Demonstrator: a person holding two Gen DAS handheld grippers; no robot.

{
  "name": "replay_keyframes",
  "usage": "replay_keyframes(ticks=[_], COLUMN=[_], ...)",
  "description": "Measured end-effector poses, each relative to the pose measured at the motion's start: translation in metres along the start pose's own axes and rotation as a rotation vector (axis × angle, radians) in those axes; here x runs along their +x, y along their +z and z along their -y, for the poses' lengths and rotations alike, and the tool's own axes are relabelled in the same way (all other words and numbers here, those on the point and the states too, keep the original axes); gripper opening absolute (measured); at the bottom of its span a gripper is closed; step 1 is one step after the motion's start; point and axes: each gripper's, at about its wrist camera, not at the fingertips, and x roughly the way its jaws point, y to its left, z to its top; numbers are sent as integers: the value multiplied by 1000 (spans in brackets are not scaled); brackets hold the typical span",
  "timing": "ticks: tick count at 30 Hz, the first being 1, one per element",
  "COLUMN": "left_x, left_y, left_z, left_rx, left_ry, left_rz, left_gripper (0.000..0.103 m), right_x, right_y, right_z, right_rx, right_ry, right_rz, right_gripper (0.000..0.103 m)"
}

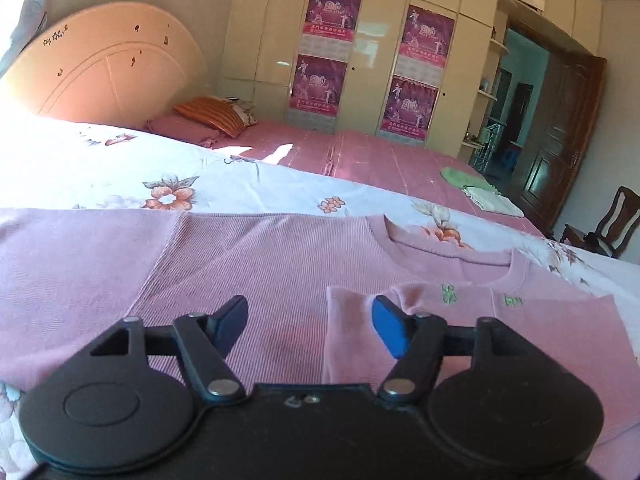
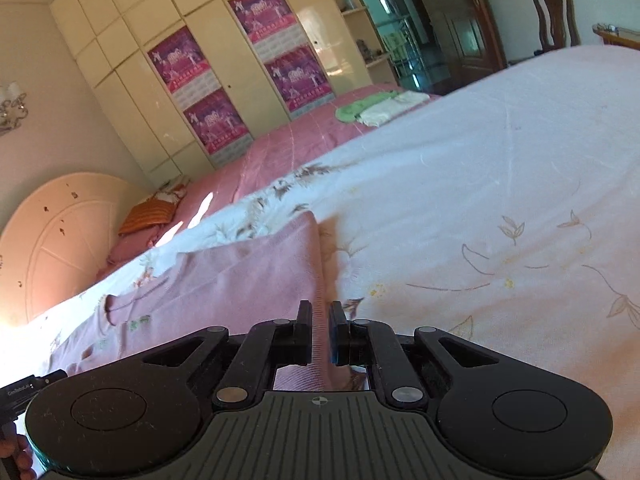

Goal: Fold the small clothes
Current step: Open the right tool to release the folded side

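Note:
A pink ribbed sweater [image 1: 260, 264] lies flat on the floral bedsheet [image 1: 120, 176], neckline toward the right, with one sleeve folded over its body [image 1: 460, 320]. My left gripper [image 1: 308, 312] is open just above the sweater, its fingers apart on either side of the folded sleeve's cuff edge. In the right wrist view the sweater [image 2: 224, 280] stretches away to the left. My right gripper [image 2: 320, 328] is shut on the sweater's edge, with pink fabric pinched between its pads.
A green cloth [image 1: 460, 178] and a white folded cloth [image 1: 488, 196] lie at the far side of the pink bedspread [image 1: 380, 160]. An orange striped pillow [image 1: 212, 114] sits by the headboard [image 1: 100, 64]. A wardrobe, a door and a chair [image 1: 608, 228] stand beyond.

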Motion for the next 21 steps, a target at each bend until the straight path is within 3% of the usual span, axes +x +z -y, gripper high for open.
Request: replay_keyframes(ticks=[2,4,7,8,9,10,12,17,21], left_x=[9,-4,-43,-55,-68,-79,-100,-138,-159], left_y=[-12,-14,-15,-17,-18,-21,-28,-44,-52], left_z=[6,5,-25,-38,-58,-75,-122,-237,-314], left_rx=[70,95,13,-16,-50,-80,-159,-408,-652], left_ry=[31,47,43,51,63,82,135,263,227], left_rz=[-98,-73,-1,15,25,27,22,-5,55], left_gripper=[65,67,83,83,82,80,78,71,60], right_x=[11,11,-8,-13,-16,-19,-22,-30,-28], right_y=[-13,-17,-9,-9,-10,-12,-18,-35,-46], right_z=[-9,-17,-21,-22,-21,-20,-18,-35,-58], right_rx=[-59,-107,-60,-52,-37,-13,13,-1,1], right_ry=[-23,-65,-34,-35,-37,-29,-11,-16,-15], right_rz=[-83,-75,-20,-5,-8,-20,-27,-34,-43], right_gripper=[8,8,8,9,14,37,64,63,63])
